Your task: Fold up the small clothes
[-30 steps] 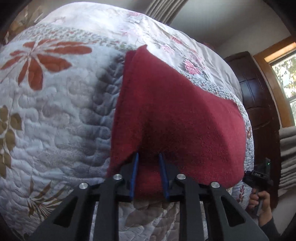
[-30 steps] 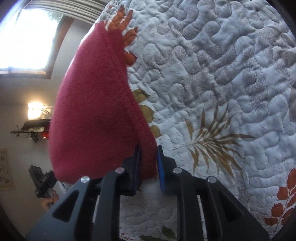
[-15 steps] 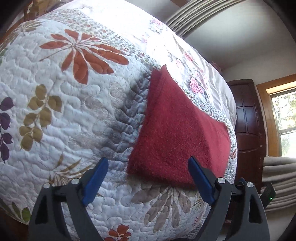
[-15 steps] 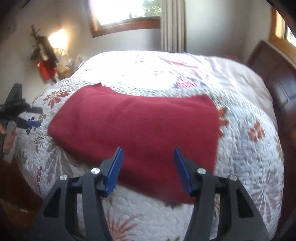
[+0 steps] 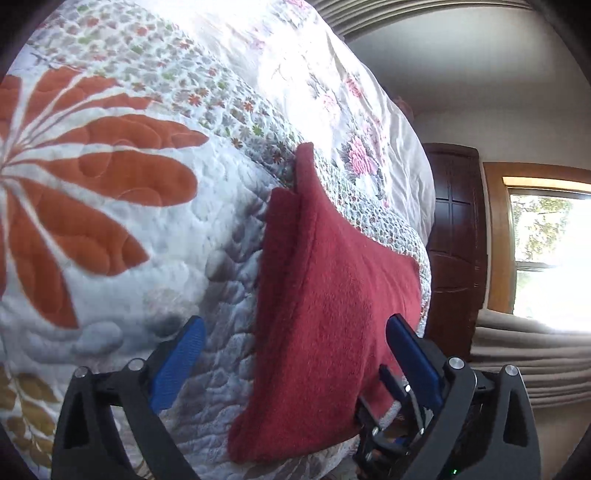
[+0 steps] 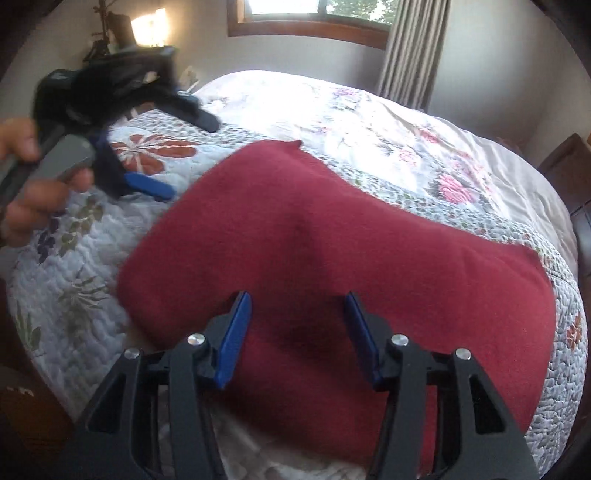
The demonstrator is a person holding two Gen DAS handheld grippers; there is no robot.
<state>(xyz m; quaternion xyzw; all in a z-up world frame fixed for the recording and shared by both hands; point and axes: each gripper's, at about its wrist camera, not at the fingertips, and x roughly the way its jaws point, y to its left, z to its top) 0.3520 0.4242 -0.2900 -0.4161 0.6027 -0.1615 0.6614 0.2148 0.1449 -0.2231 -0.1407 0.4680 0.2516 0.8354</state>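
Item: red fleece cloth (image 6: 332, 240), folded, lying flat on the quilt (image 6: 74, 295) of a bed. In the left wrist view the same cloth (image 5: 325, 314) shows a second layer stepping out along its left edge, near the far corner (the layers are not quite flush there). Its near corner reaches towards the bottom of that view, over the rounded edge of the bed.

Item: quilt, pale with stitched texture, printed with large orange leaf shapes (image 5: 92, 192) and smaller olive and purple sprigs; a paler floral section with pink flowers (image 6: 454, 184) lies further up the bed.

Item: left gripper (image 5: 295, 354), black frame with blue finger pads (image 5: 177, 362), jaws spread wide and empty. The left pad hangs over bare quilt, the right pad over the cloth's right part. Whether either pad touches the fabric cannot be told. From the right wrist view the left gripper (image 6: 147, 155) appears blurred, held in a person's hand (image 6: 33, 184) above the quilt, left of the cloth.

Item: right gripper (image 6: 297, 332), same make, jaws wide and empty, both blue pads over the cloth near its near edge; contact cannot be told.

Surroundings: dark wooden door (image 5: 454, 240), window (image 6: 317, 11) with curtain (image 6: 413, 51), lit lamp (image 6: 147, 26).
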